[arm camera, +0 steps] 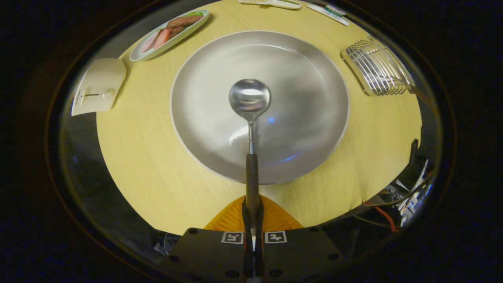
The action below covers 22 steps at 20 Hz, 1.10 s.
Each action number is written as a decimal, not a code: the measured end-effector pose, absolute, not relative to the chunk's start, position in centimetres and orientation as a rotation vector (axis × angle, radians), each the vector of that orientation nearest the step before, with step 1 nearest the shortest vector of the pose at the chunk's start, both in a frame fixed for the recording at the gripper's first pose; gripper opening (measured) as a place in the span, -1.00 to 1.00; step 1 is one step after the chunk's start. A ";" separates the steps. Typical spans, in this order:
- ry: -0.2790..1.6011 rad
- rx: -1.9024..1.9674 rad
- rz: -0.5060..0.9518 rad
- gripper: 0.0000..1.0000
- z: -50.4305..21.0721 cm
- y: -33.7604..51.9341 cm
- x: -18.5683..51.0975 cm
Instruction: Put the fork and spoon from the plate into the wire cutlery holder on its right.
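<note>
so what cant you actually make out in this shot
- Fork: whether it already sits in the wire cutlery holder; the fisheye view shrinks and warps the holder, so its inside is unreadable.
- Spoon: the end of its handle, hidden between the fingers of the gripper, which are shut on it.
- Whether the spoon's bowl touches the plate or hangs above it.
- Items beyond the plate, cut off at the table's far edge.

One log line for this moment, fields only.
gripper: shut on metal spoon with dark handle | spoon: above round grey plate | wire cutlery holder: right of plate
</note>
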<state>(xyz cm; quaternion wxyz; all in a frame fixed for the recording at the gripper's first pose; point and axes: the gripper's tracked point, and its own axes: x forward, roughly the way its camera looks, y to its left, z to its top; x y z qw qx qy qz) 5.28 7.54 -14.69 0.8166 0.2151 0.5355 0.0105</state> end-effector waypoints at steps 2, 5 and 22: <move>1.137 0.453 0.027 -0.89 -13.9 7.1 4.9; 1.141 0.423 0.049 -0.89 -12.9 6.5 3.4; 1.175 0.405 -0.033 -0.89 -4.2 -4.7 -5.7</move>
